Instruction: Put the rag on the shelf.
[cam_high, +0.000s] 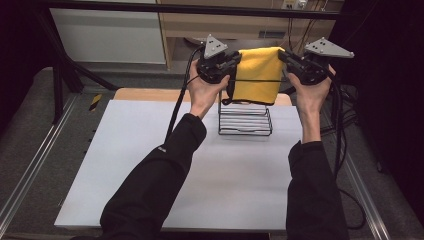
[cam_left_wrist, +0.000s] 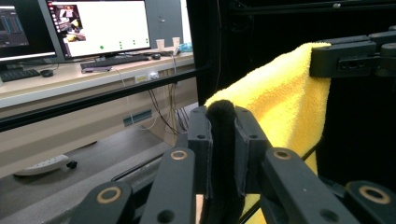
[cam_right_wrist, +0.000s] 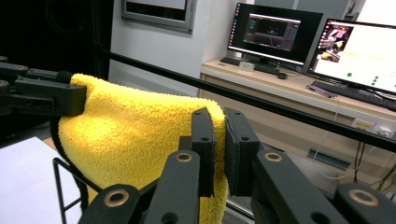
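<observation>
Above the wire rack, my left gripper and right gripper each pinch the yellow towel; uneven lowering could snag or bunch it.

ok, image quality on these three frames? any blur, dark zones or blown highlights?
High view: sharp mid-table, corners fall to black, the table evenly lit, yellow towel well exposed. Left gripper view: the near jaws soft, the monitor blown to white. Right gripper view: towel pile crisp, the bright screen washed out, top left corner black.
</observation>
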